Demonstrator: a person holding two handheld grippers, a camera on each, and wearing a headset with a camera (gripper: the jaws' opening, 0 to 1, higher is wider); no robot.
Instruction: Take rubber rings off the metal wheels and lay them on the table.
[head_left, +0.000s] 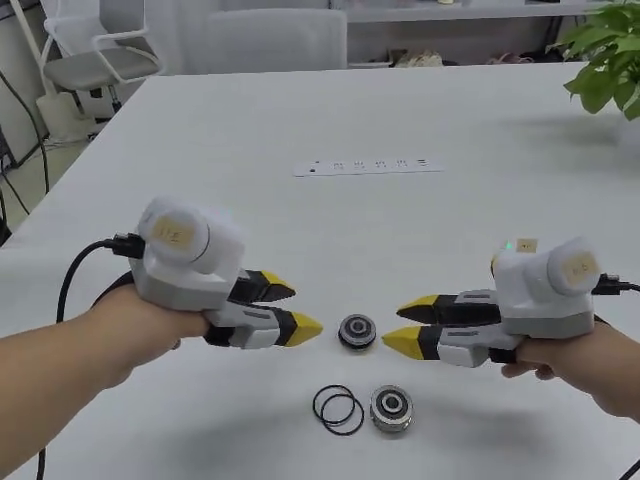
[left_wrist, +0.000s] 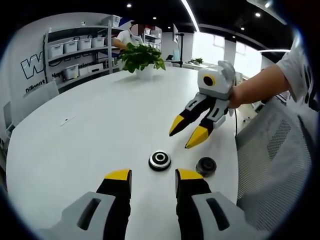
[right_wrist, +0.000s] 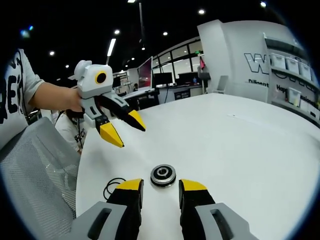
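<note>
Rubber rings (head_left: 338, 408) are laid on the table (head_left: 300, 250); the wheel (head_left: 357, 331) between the parted, empty left fingers (head_left: 300, 327) and right fingers (head_left: 403, 341) is judged unstripped.

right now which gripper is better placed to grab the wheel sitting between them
Right, narrowly. The right gripper is open with the wheel just ahead of its fingers, centred in its own view. The left gripper is open too but looks slightly farther off.
</note>
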